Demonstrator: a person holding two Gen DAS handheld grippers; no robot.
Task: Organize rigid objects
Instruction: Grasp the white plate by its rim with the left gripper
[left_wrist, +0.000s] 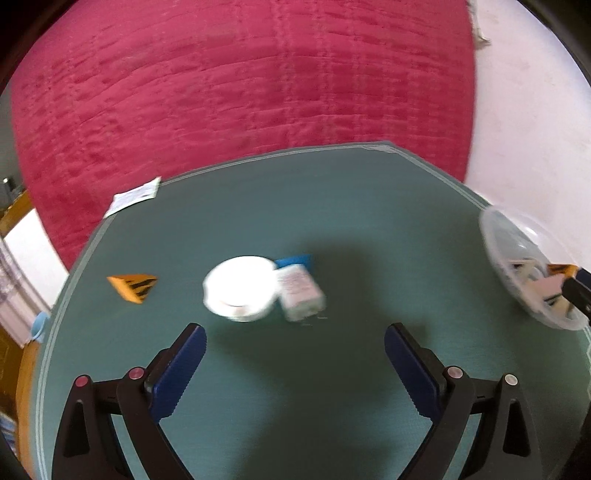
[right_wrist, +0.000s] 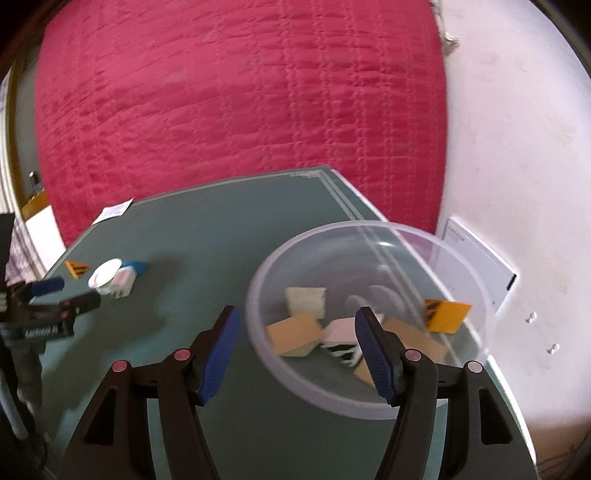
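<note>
Hovering wide open and empty, the left gripper (left_wrist: 295, 354) faces a white round container (left_wrist: 240, 288) and small white box (left_wrist: 301, 293) just ahead; the right gripper (right_wrist: 295, 332), equally open, overhangs the clear plastic bowl (right_wrist: 280, 373).

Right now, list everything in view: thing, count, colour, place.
table: one, green, under everything
bowl: one, clear plastic, table's right side
blocks: several, tan, white and pink, inside bowl
tag: one, orange with black stripes, at bowl's right rim
wedge: one, orange with black stripes, table's left
tub: one, white, table centre
box: one, white, against tub
blue item: one, behind box
paper: one, white, far left corner
bedspread: one, red, beyond table
left tongs: open, empty
right tongs: open, at bowl's near rim
</note>
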